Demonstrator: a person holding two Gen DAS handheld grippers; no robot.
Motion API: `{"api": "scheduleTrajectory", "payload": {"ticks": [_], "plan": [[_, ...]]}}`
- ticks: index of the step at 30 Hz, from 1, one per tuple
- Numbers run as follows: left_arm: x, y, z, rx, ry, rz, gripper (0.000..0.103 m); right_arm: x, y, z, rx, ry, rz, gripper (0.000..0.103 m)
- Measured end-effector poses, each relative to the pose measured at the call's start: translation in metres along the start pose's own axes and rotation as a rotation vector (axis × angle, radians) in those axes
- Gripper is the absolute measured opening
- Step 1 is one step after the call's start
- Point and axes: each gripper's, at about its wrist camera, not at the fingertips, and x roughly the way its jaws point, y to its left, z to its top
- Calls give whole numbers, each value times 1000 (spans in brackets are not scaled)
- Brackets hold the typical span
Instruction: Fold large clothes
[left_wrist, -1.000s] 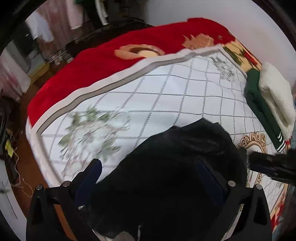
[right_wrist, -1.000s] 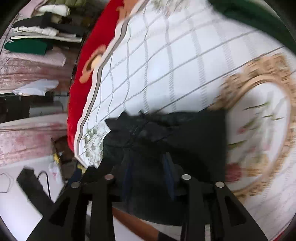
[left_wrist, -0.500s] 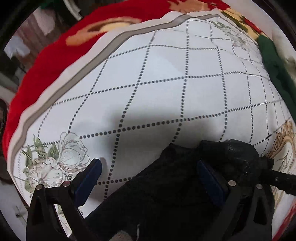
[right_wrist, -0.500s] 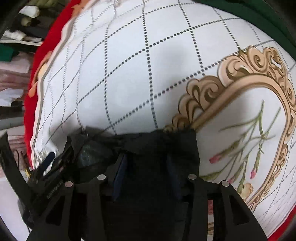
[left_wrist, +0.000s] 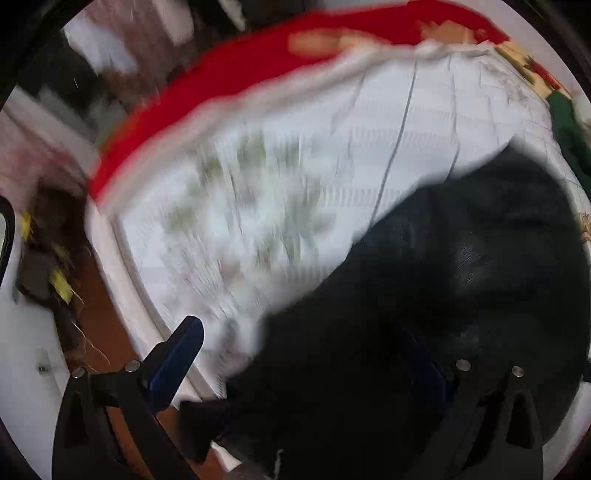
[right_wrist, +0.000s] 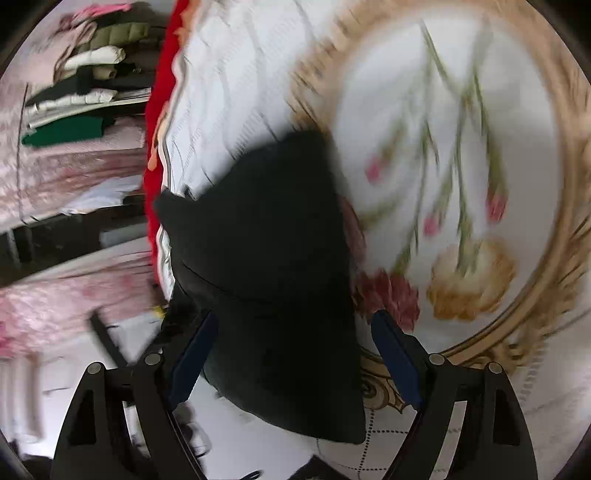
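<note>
left wrist view: jaws of the left gripper (left_wrist: 306, 365) spread wide, nothing pinched. left blue pad (left_wrist: 176, 365) hangs bare over the bed edge; right pad mostly lost against the black garment (left_wrist: 443, 280), which fills the near right of the frame and lies on the white patterned bedspread (left_wrist: 280, 184). red blanket (left_wrist: 236, 74) runs along the far side, a green folded item (left_wrist: 565, 122) at far right. heavy motion blur, cloth edges soft.

right wrist view: jaws of the right gripper (right_wrist: 293, 363) also spread, pads either side of the black garment (right_wrist: 266, 266) but not pressing it, gap visible at both pads, so released. the garment sits folded into a narrow dark block, long axis running near to far, on the bedspread (right_wrist: 461, 110) just left of the gold floral medallion (right_wrist: 472, 280). stacked clothes (right_wrist: 85, 85) on a shelf far left.

judgement: fold looks mostly made. to do this step well, re-grip only at a clear corner, keep both grippers level, lay the edges square and flatten the bulge near the left gripper before any last fold. risk: dark cloth hides layer edges, easy to pinch one layer only.
</note>
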Motion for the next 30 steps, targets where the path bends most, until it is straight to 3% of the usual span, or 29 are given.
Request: {"api": "scheduleTrajectory", "payload": {"ticks": [2,4,7,10,12,14,18,20,22,24,26,28,29,30], "plan": [[9,10,-2,-65,8,-59,103,23,-17,0,27,37,92,87],[10,7,0,-39,2,-50,103,34,-21,5,30,45,168,87],[9,3,1,-5,-10,-27,103,38,-16,13,1,58,175,87],[12,3,3,-4,-8,-32,103,43,-5,15,-36,52,105,86],[13,4,3,-11,-5,-36,103,39,-1,12,-14,-2,22,75],[16,6,2,-13,-2,-36,103,36,3,4,16,-59,-51,71],[18,8,2,-16,6,-41,103,35,15,5,57,-79,-136,71],[14,10,3,-17,9,-47,103,26,27,4,63,-64,-199,77],[3,11,6,4,-8,-28,103,15,49,-2,5,-79,-312,77],[-9,13,11,23,-35,-20,103,-9,79,-12,-80,-162,-426,77],[-13,13,12,34,-46,-14,103,-32,109,-17,-168,-254,-449,77],[-7,11,11,34,-32,-6,103,-32,137,-14,-228,-273,-397,76],[-3,8,10,32,-18,-3,103,-22,150,-8,-261,-250,-357,66],[3,5,12,25,-6,-9,103,-9,159,-2,-276,-234,-342,40]]}}
